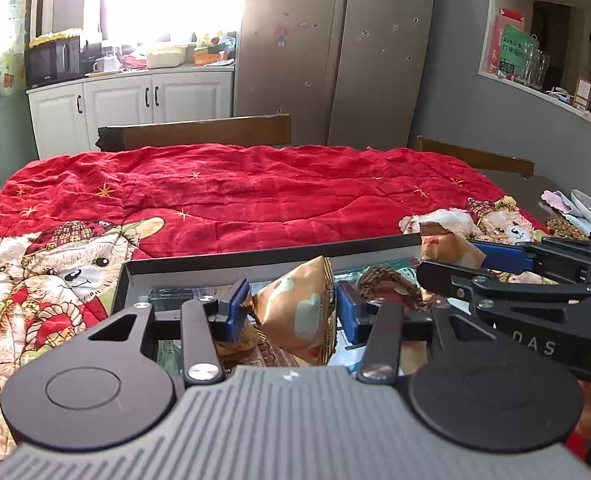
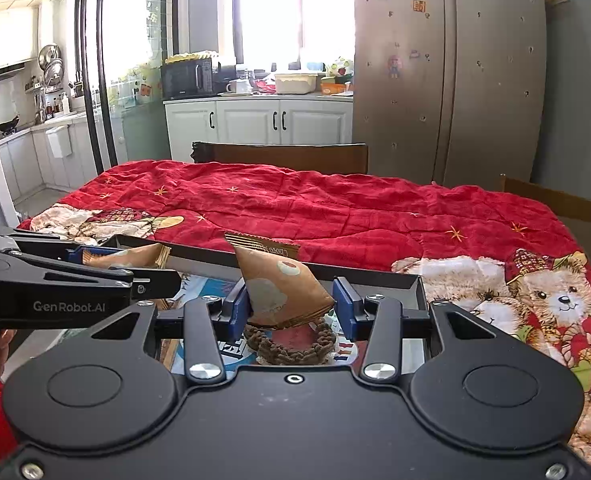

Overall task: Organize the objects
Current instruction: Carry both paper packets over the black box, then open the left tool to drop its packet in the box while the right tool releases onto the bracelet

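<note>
Inside, tray with knitted basket.

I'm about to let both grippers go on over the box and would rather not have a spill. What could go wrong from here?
1. The left gripper and right gripper each pinch a soft snack packet; a crumpled wrapper could slip out early.
2. The grippers hang close together over the shallow black box, so they might knock each other.
3. A brown braided ring already lies below; a dropped packet may land on it and slide out.
</note>
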The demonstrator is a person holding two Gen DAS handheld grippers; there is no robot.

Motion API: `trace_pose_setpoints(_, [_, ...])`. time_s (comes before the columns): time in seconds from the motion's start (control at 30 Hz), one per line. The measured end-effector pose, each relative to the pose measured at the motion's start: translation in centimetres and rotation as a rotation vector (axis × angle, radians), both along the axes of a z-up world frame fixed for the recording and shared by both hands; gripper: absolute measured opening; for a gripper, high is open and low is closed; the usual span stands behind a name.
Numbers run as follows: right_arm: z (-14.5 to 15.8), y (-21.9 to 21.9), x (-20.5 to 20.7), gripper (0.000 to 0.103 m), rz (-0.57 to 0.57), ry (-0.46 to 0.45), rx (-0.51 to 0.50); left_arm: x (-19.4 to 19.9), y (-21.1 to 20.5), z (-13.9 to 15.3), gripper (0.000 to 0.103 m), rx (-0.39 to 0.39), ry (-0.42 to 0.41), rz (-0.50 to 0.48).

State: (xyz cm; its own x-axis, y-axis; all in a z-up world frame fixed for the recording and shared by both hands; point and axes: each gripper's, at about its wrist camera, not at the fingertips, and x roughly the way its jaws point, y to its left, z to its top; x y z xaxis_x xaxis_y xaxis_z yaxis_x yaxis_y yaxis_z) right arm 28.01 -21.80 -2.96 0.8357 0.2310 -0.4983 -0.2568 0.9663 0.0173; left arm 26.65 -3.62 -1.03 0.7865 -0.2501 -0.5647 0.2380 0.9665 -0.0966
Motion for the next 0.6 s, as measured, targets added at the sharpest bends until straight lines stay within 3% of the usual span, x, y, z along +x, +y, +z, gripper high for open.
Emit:
trace_pose_setpoints(0.27, [-1.6,-0.1,1.3,0.042,-0.003,0.034,0.005,0.6,-0.8,-0.9,0.052,0.028,-0.007,-0.008])
trace_pose_setpoints(0.6, [-2.9,0.1,2.1,0.042,0.001,0.086,-0.024,1.6,-1.2,-2.5,0.052,0.046,0.042,-0.014])
